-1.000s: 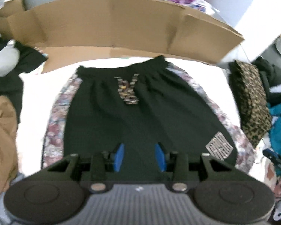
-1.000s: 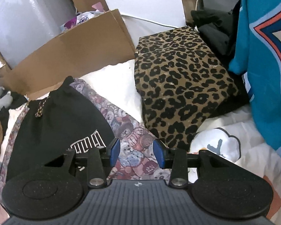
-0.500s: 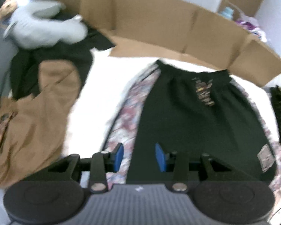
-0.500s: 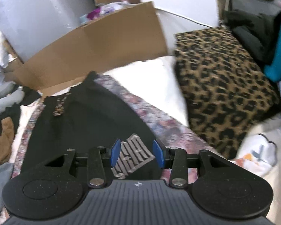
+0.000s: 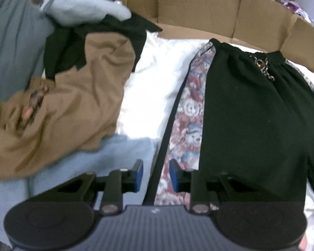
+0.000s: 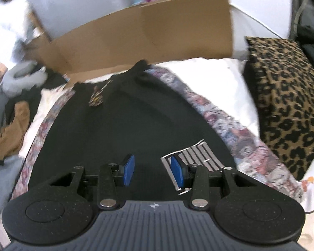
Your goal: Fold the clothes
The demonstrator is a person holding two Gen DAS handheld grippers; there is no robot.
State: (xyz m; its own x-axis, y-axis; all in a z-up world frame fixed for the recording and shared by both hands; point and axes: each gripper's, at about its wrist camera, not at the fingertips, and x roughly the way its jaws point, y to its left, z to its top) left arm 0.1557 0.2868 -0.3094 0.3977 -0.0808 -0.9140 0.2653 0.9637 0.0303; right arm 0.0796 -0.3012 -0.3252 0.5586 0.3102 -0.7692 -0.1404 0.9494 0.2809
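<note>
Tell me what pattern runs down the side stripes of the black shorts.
Teddy bears on the side stripe of the shorts, clearest in the left wrist view.

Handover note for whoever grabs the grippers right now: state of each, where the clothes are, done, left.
Left gripper: open, jaws just been closing, poised over the left edge of the black shorts at the teddy-print side stripe; pads not pressing on the cloth yet.
Right gripper: open, holding nothing, over the shorts' lower right by the grey logo patch.
Shorts lie flat on the white sheet, waistband toward the cardboard.
Brown garment is crumpled to the left; leopard-print piece lies to the right.
Done: shorts spread out. Left: every fold.
</note>
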